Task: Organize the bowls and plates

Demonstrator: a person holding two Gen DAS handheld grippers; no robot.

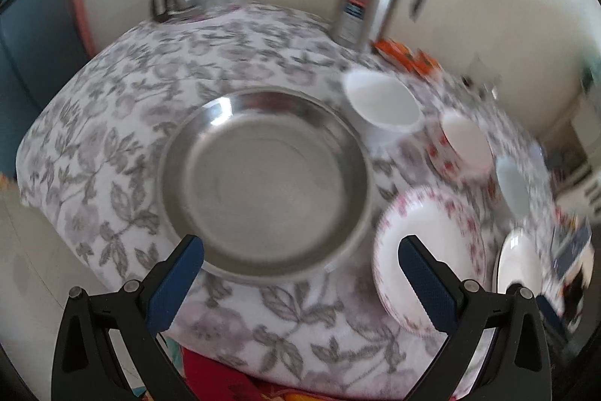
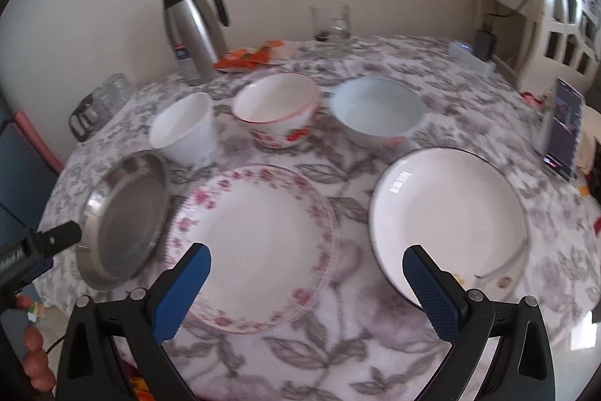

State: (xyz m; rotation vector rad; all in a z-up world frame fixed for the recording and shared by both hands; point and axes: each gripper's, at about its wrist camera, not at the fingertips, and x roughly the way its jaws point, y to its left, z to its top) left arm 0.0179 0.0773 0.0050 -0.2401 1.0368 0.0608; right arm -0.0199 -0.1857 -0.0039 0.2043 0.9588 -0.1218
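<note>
A bench (image 2: 375, 356) draped in a grey leaf-print cloth is carrying three plates in a near row and three bowls behind them. Taking the flowered plate (image 2: 259, 247) as the landmark, a white plate with a dark rim (image 2: 447, 213) is lying to its right, apart from it, while a steel plate (image 2: 124, 217) is sitting just to its left, seemingly tipped up and meeting its rim. Behind the flowered plate a white bowl (image 2: 184, 126), a strawberry-patterned bowl (image 2: 278, 111) and a pale blue bowl (image 2: 379, 111) are standing in a line, with a steel flask (image 2: 195, 29) further back. The left hand-held gripper (image 1: 300, 273) is hovering released at the steel plate's near edge; the right hand-held gripper (image 2: 306, 282) is hanging released between the flowered and white plates. Stacking appears to be just beginning: the next move likely calls for clamping one plate's rim and setting it onto another.
</note>
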